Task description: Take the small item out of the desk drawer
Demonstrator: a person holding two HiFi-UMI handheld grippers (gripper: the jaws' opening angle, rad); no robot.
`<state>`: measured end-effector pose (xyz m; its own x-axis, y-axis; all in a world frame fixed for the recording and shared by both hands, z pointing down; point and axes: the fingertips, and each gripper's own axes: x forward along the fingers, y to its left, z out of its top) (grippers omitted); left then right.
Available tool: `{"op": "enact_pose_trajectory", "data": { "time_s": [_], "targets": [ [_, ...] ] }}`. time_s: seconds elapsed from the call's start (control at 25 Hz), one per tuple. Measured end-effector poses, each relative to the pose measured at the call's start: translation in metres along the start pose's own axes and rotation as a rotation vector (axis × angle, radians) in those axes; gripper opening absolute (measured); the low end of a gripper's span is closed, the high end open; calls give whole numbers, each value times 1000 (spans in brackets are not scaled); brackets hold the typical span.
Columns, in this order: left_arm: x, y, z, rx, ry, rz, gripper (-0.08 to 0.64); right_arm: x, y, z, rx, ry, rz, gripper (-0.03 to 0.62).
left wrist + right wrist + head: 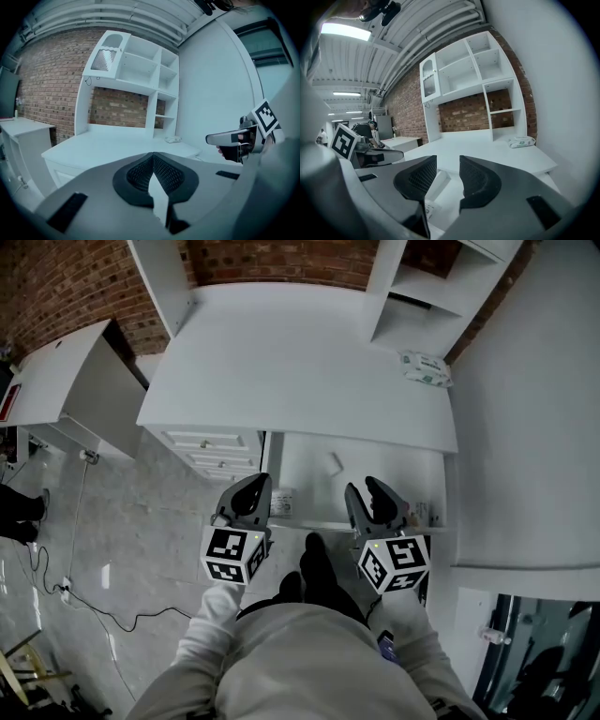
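Observation:
The desk drawer (384, 470) stands pulled out under the white desk top (291, 362). A small white block (334, 462) lies on the drawer's floor, and a small labelled white item (281, 504) sits at its near left corner. My right gripper (364, 486) hovers over the drawer's front edge, open, with nothing between its jaws; in the right gripper view (447, 165) the block (439, 182) shows through the gap, below and beyond the tips. My left gripper (259, 482) is held beside it at the drawer's left, jaws shut and empty (153, 155).
A pack of wipes (424, 367) lies at the desk's back right, under white shelves (412, 296). A drawer unit (211, 451) stands left of the open drawer, a white wall (534, 427) on the right. Small things (427, 513) sit in the drawer's right corner. Cables (84, 606) trail on the floor.

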<state>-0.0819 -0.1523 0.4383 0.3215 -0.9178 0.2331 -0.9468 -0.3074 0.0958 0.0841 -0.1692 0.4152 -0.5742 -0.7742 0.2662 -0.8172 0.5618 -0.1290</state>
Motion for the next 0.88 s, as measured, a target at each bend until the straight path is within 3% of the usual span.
{"op": "enact_pose_trajectory", "data": {
  "time_s": [0.52, 0.88],
  "targets": [
    [29, 38, 0, -61, 30, 182, 18, 73, -32, -9, -51, 136, 139, 167],
    [30, 49, -8, -90, 57, 282, 18, 108, -39, -43, -86, 276, 221, 193]
  ]
}}
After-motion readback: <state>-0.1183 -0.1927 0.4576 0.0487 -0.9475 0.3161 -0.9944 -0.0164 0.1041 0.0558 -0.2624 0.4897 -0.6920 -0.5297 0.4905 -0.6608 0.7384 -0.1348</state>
